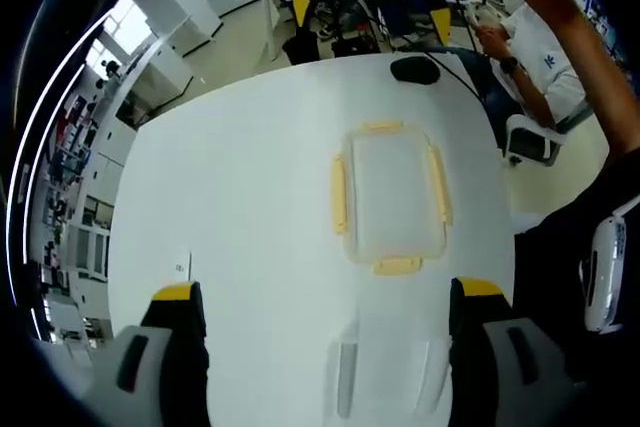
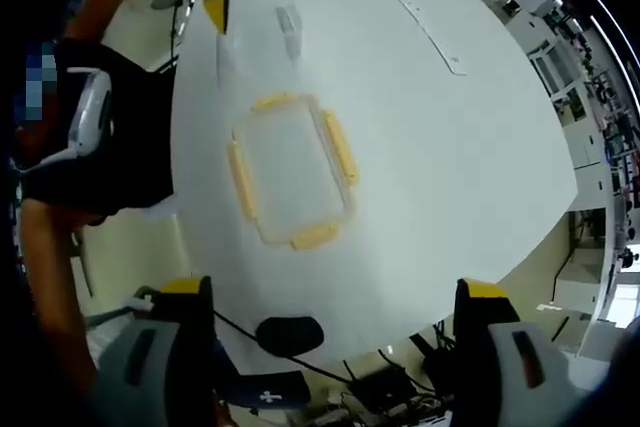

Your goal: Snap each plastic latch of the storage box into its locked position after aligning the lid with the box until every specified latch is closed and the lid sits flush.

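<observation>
Both tongs hang above a white table (image 1: 230, 187) with jaws spread wide and nothing between them. Ahead of the left tongs (image 1: 328, 292), between its jaws and further out, lies the clear storage box (image 1: 390, 197) with its lid on, long axis running straight away from the tongs, a yellow latch (image 1: 339, 193) on each of its four sides. The right tongs (image 2: 335, 287) face it from the opposite end, and its view shows the left tongs' yellow tips beyond the box. A black mouse (image 2: 289, 335) lies near the right tongs' jaws. Whether anything is in the box I cannot tell
</observation>
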The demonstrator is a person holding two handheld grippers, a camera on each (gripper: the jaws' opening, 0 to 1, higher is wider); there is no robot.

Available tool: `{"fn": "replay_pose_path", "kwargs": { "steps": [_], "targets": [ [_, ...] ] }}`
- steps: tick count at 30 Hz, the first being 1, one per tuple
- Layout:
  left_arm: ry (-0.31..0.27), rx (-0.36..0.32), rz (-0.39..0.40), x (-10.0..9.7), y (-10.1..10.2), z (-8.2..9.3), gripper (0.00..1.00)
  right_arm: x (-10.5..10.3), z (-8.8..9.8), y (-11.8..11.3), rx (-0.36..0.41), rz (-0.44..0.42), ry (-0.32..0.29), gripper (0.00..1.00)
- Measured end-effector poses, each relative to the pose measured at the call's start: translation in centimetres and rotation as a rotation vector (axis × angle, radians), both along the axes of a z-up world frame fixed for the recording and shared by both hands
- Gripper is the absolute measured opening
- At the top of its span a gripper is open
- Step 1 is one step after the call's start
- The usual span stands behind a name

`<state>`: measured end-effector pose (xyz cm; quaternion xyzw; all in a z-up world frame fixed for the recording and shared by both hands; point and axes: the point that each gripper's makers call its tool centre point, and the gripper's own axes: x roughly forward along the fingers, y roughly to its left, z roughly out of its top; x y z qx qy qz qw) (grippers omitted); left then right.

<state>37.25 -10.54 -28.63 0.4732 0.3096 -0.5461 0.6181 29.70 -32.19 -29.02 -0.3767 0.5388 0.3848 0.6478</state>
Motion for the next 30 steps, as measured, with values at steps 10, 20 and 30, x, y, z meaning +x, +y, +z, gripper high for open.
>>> {"fn": "replay_pose_path", "kwargs": {
  "steps": [10,20,30],
  "targets": [
    [0.003,0.007,0.009,0.0,0.3,-0.6,1.00,0.1,-0.8,-0.2,-0.001,-0.005,0.009,0.98],
    [0.015,0.008,0.009,-0.2,0.4,-1.6,1.00,0.1,-1.3,0.1,0.006,0.002,0.010,0.97],
    [0.032,0.022,0.023,-0.1,1.1,-3.4,1.00,0.1,-2.5,0.2,0.009,0.002,0.021,0.97]
  ]
}}
